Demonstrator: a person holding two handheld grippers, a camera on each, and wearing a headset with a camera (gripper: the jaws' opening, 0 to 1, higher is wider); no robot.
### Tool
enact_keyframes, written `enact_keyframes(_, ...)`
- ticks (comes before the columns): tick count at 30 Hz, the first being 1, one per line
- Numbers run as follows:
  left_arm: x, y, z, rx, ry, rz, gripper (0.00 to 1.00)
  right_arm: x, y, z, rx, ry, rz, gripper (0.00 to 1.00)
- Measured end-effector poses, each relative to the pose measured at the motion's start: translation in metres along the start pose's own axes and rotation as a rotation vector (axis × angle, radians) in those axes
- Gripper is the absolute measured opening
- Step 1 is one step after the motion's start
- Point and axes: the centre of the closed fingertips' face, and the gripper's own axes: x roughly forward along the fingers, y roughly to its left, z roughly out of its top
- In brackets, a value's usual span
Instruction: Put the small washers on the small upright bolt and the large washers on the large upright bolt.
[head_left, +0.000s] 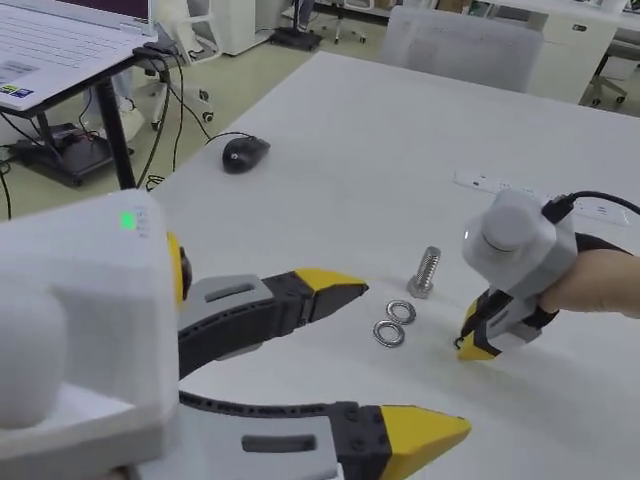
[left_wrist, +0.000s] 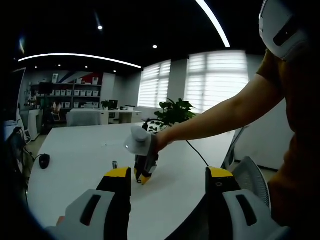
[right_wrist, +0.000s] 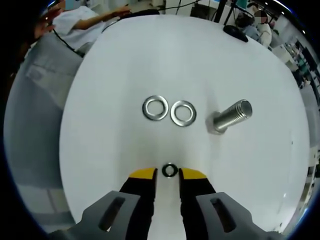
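Small washer (right_wrist: 170, 170) flat on table (right_wrist: 115, 60) between tips of narrowly spread right tongs (right_wrist: 168, 176), large bolt (right_wrist: 230, 116) at its 2 o'clock, left tongs (head_left: 415, 358) spread wide: drop tips lower, straddle rim, close slow so it doesn't skate.

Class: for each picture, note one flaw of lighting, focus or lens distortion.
Head view: the near left hand-held gripper looms soft, the bolt sharp. Left gripper view: bright windows leave the ceiling dark. Right gripper view: fisheye curves the white table round; the large washers cast scant shadow.
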Motion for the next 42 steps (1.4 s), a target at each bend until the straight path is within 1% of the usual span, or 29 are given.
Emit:
enact_keyframes(3, 0.001, 0.001, -0.001, 0.001, 0.007, -0.001, 0.59, 0.0, 0.0, 0.0, 0.025, -0.001, 0.018, 0.2)
enact_keyframes(15, 0.008, 0.006, -0.005, -0.006, 0.027, -0.009, 0.59, 0.0, 0.001, -0.001, 0.003, -0.004, 0.019, 0.21)
enact_keyframes(22, 0.009, 0.006, -0.004, -0.011, 0.024, -0.015, 0.59, 0.0, 0.0, -0.001, 0.011, -0.002, 0.033, 0.2)
enact_keyframes(26, 0.01, 0.006, -0.005, -0.014, 0.024, -0.019, 0.59, 0.0, -0.001, -0.001, 0.012, 0.007, 0.027, 0.19)
enact_keyframes(29, 0.01, 0.006, -0.004, -0.014, 0.023, -0.019, 0.59, 0.0, -0.001, -0.001, -0.001, 0.016, 0.021, 0.16)
enact_keyframes(30, 0.01, 0.007, -0.004, -0.015, 0.023, -0.016, 0.59, 0.0, -0.001, -0.001, -0.016, 0.022, 0.017, 0.14)
enact_keyframes(33, 0.01, 0.007, -0.004, -0.014, 0.021, -0.015, 0.59, 0.0, 0.0, -0.001, -0.053, 0.038, 0.011, 0.14)
enact_keyframes(34, 0.01, 0.007, -0.004, -0.013, 0.02, -0.015, 0.59, 0.0, -0.001, 0.0, -0.049, 0.037, 0.008, 0.13)
enact_keyframes(35, 0.01, 0.006, -0.005, -0.012, 0.028, -0.017, 0.59, -0.001, -0.002, -0.001, -0.044, 0.032, -0.007, 0.13)
enact_keyframes(37, 0.01, 0.005, -0.005, -0.011, 0.029, -0.02, 0.59, -0.002, 0.001, -0.004, -0.029, 0.036, 0.007, 0.12)
enact_keyframes(39, 0.01, 0.005, -0.005, -0.01, 0.03, -0.022, 0.59, -0.008, 0.004, -0.008, -0.024, 0.032, 0.007, 0.12)
enact_keyframes(42, 0.012, 0.004, -0.005, -0.007, 0.031, -0.026, 0.59, -0.026, 0.007, -0.015, -0.019, 0.018, 0.004, 0.12)
